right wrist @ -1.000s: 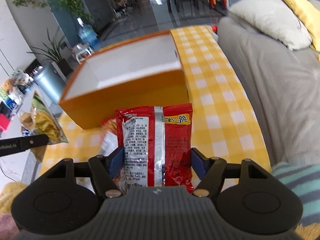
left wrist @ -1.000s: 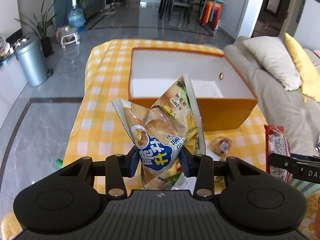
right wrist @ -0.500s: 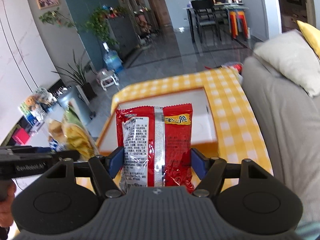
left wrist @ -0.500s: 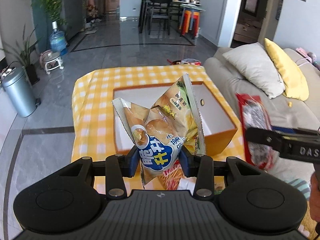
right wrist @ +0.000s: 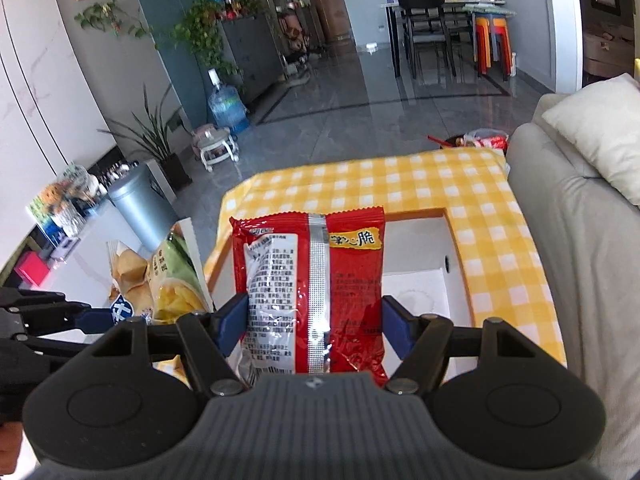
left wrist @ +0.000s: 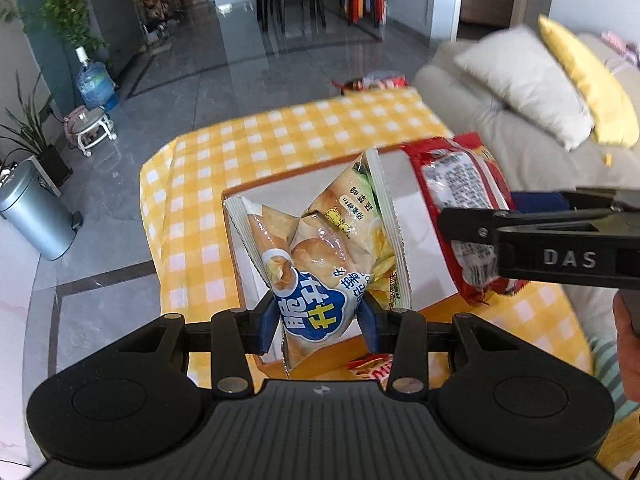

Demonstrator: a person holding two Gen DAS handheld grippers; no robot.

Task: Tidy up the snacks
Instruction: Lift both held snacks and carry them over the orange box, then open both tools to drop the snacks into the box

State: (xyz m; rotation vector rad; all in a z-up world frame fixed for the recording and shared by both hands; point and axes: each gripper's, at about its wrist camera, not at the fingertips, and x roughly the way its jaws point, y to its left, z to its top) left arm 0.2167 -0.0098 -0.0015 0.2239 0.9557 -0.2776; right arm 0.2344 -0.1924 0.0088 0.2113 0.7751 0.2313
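My left gripper point(left wrist: 320, 324) is shut on a yellow chip bag with a blue logo point(left wrist: 320, 252) and holds it above the open orange box with a white inside point(left wrist: 240, 264). My right gripper point(right wrist: 314, 320) is shut on a red snack packet point(right wrist: 316, 292), also held over the box point(right wrist: 416, 284). In the left wrist view the red packet point(left wrist: 460, 200) and the right gripper's side show at the right. In the right wrist view the chip bag point(right wrist: 168, 280) shows at the left.
The box sits on a table with a yellow checked cloth point(left wrist: 280, 132). More snack packets point(left wrist: 370, 364) lie on the cloth in front of the box. A grey sofa with cushions point(left wrist: 520, 80) runs along the right. A metal bin point(left wrist: 32, 216) stands on the floor at the left.
Both grippers have lifted their packets from near the table and moved forward over the box. The red packet has come closer to the chip bag.
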